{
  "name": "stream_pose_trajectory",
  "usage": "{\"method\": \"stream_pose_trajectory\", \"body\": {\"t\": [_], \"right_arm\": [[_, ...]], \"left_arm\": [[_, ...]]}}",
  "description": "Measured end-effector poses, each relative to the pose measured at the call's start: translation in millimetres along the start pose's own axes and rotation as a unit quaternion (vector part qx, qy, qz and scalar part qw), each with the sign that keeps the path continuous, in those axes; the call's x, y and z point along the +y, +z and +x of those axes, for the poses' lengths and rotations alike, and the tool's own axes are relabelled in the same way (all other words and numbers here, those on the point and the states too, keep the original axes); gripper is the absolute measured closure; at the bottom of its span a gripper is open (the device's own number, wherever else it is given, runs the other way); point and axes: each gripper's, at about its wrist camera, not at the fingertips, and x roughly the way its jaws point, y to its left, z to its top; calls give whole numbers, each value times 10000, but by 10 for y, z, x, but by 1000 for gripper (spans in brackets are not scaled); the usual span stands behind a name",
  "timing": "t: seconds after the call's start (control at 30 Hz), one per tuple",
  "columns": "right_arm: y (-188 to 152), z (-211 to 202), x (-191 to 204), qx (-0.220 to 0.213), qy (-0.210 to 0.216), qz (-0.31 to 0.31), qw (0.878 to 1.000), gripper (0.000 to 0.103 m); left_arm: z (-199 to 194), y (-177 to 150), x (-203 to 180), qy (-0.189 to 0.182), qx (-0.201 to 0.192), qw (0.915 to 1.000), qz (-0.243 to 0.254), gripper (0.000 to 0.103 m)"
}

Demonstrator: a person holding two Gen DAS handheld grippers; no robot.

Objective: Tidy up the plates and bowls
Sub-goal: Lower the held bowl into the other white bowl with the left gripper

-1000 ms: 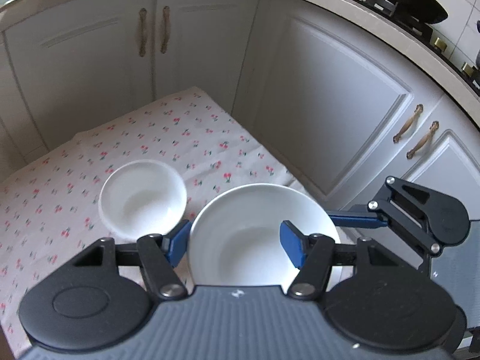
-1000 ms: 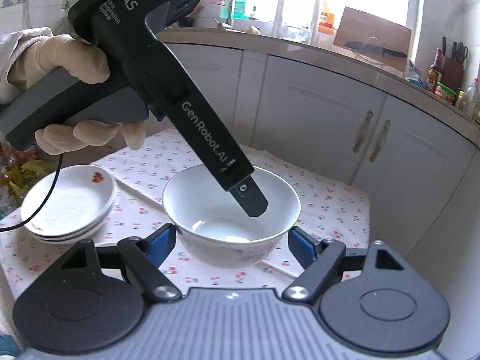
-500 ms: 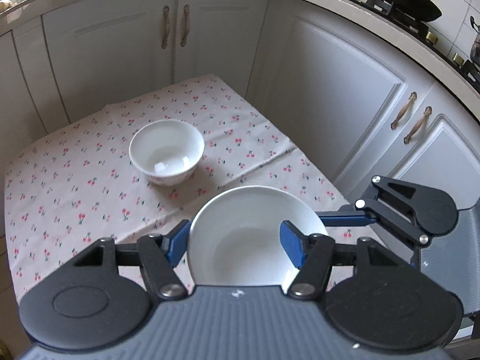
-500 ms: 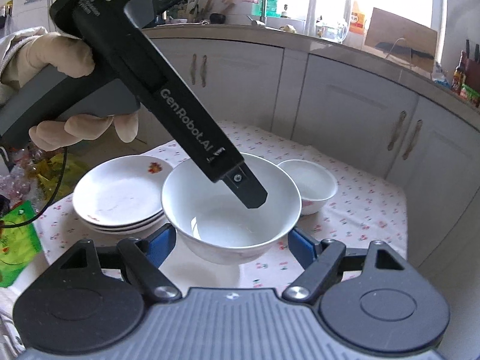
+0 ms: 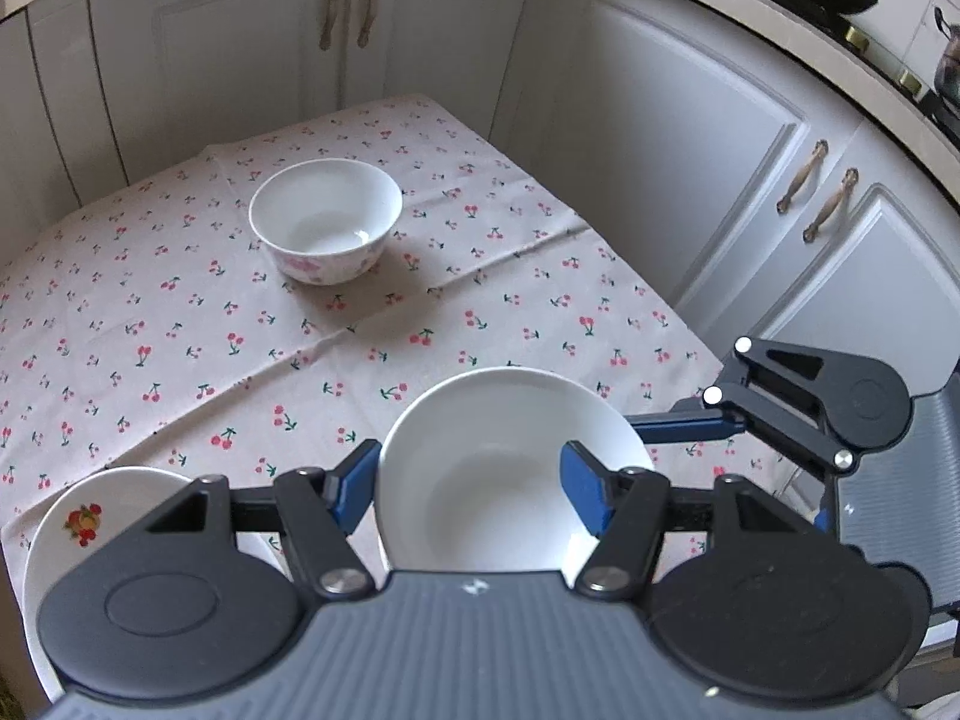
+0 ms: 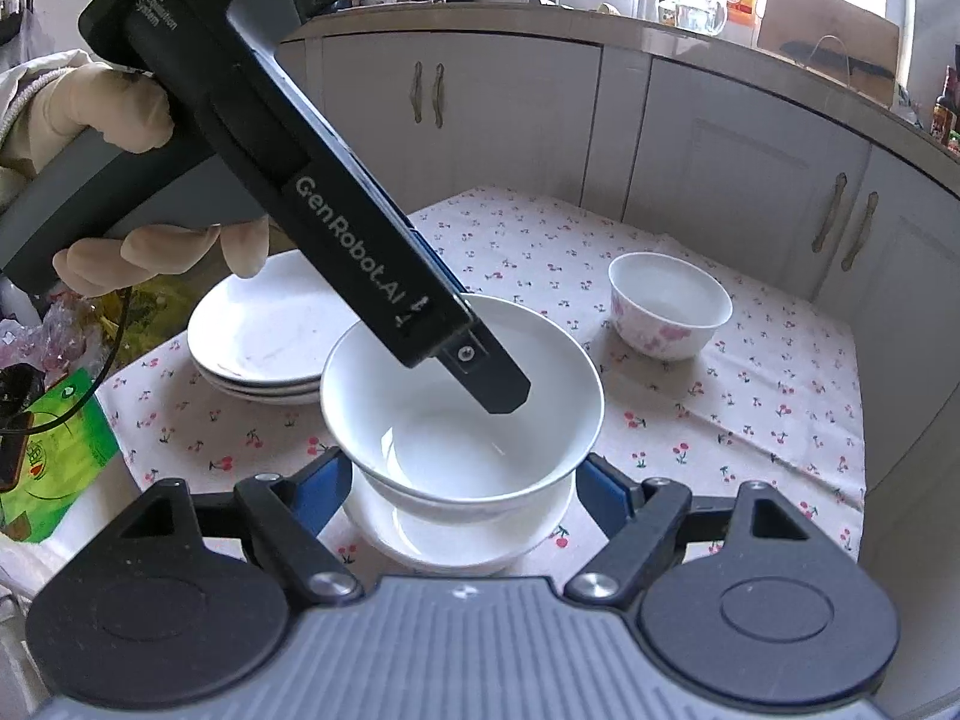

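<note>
My left gripper (image 5: 471,495) is shut on the rim of a white bowl (image 5: 498,474) and holds it in the air; one finger (image 6: 486,375) reaches inside the bowl (image 6: 462,414) in the right wrist view. Another white bowl (image 6: 468,540) sits on the table right under the held one. My right gripper (image 6: 462,489) is open, its blue pads on either side of the two bowls. A small bowl with pink flowers (image 5: 327,219) stands further back on the cherry-print cloth (image 5: 180,324). A stack of white plates (image 6: 264,330) lies at the left.
White kitchen cabinets (image 5: 660,138) close the table in at the back and right. A green packet (image 6: 54,450) and clutter lie off the table's left edge. The plate with a fruit print (image 5: 72,528) shows at the lower left in the left wrist view.
My left gripper has pulled back and up with the white bowl. It now hangs over a second white bowl near the front. The small flowered bowl looks further away.
</note>
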Motion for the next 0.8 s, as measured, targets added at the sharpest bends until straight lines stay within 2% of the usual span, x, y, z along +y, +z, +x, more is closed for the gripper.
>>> {"method": "stream_pose_trajectory", "body": {"t": [0.4,0.8], "right_arm": [[-84,89,-1,155,14,82,9998,18],[-126,160,16,276,26,-59,9996,18]], "left_arm": [[88,-50,-6,-73,47,9999,76,39],[210,-132,73,-150,125,9998,-58,39]]}}
